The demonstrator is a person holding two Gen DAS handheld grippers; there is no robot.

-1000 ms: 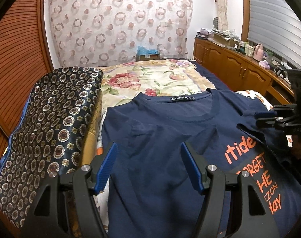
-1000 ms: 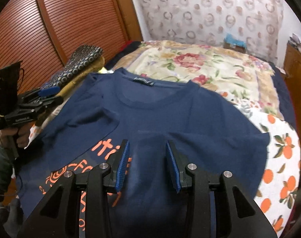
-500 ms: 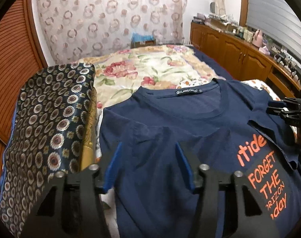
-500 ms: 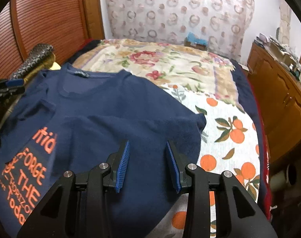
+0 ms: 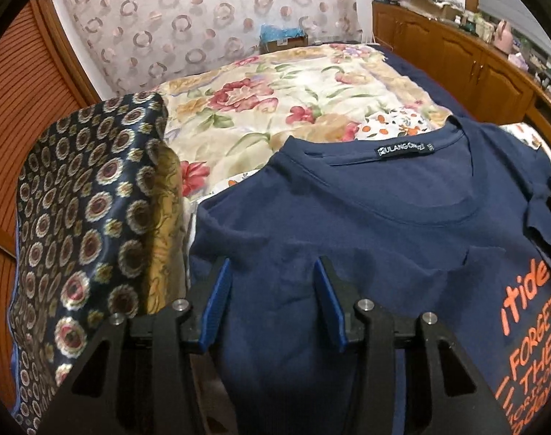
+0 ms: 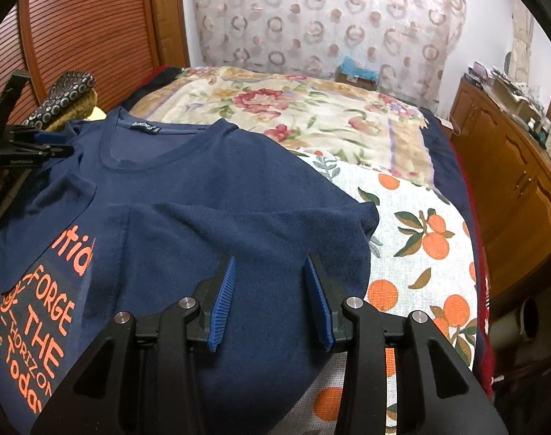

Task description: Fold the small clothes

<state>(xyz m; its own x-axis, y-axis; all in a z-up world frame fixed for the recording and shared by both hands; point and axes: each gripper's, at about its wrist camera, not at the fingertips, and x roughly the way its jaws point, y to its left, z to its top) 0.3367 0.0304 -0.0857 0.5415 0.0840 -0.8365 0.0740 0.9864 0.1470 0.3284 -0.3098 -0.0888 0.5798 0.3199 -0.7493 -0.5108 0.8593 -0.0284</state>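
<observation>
the navy t-shirt [image 5: 366, 239] lies on the bed [image 5: 275, 108], neck toward the far end, over a bedspread with oranges [image 6: 420, 239] and a floral quilt [image 6: 311, 108]. both sides look already turned in over the middle, so only a strip of the orange lettering [image 6: 43, 311] shows between the two flaps. a folded patterned cloth [image 5: 79, 217] sits just beside the shirt on the left.

the left gripper [image 5: 272, 304] hangs over the left flap, close to its outer edge, and its jaws are closing from a middling gap; navy cloth shows between them, but the pads do not yet pinch it as far as the view tells. the right gripper [image 6: 270, 302] stands over the right flap with a fairly narrow gap and nothing held.

the step in hand looks like taking hold of the two folded sides, likely to bring the shirt over on itself lengthwise. to do it well, each gripper should bite both layers of its flap, not just the top one, or the side folds will slide open when lifted. the two holds should sit level with each other across the shirt so the fold line comes out square. lift only enough to clear the bed, keep the cloth lightly taut between the two, and keep the left edge away from the patterned cloth so it does not catch.
</observation>
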